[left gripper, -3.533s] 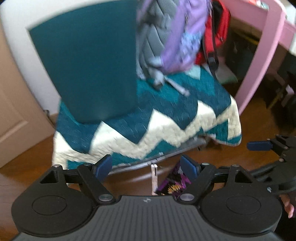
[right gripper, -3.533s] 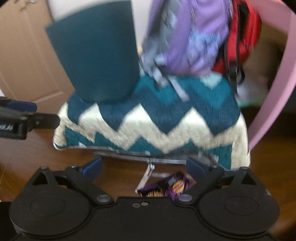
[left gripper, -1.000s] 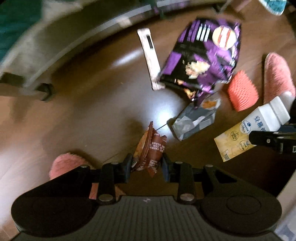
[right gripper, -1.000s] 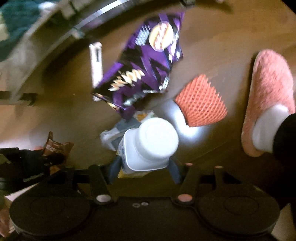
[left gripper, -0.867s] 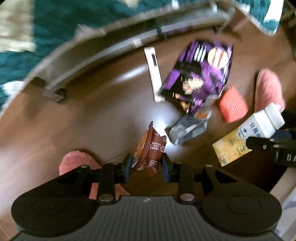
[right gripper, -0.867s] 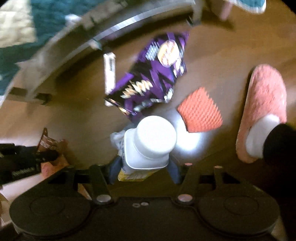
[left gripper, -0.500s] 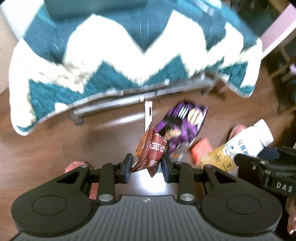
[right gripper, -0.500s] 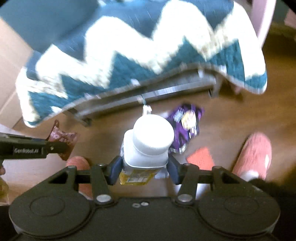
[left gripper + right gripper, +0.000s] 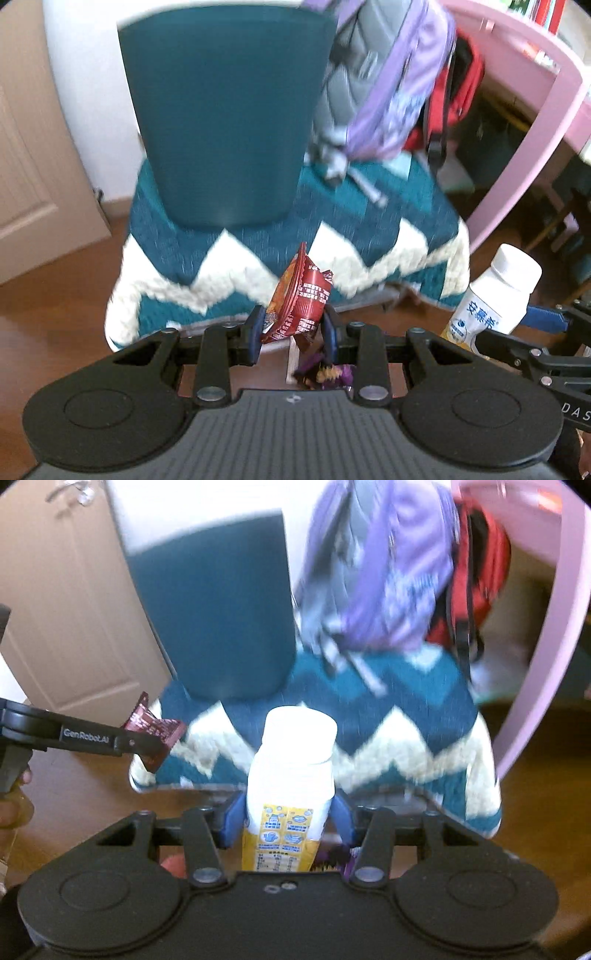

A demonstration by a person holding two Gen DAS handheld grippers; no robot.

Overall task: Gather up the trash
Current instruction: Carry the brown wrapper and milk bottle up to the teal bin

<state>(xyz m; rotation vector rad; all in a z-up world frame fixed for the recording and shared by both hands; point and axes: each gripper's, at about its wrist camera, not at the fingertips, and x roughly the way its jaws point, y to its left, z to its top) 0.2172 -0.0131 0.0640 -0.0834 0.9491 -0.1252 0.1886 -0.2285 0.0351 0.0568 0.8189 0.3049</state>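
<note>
The purple bag (image 9: 325,373) is largely hidden behind the left gripper (image 9: 293,332), which pinches a red wrapper (image 9: 299,299); a white bottle (image 9: 291,775) is clamped by the right gripper (image 9: 288,819).

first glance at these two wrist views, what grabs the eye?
The big teal bin standing on the zigzag blanket, dead centre in both views, with a purple backpack to its right. Up close, the left tool pinches a red wrapper, and the right tool grips a white bottle with a yellow label, cap pointing toward the bin.
</note>
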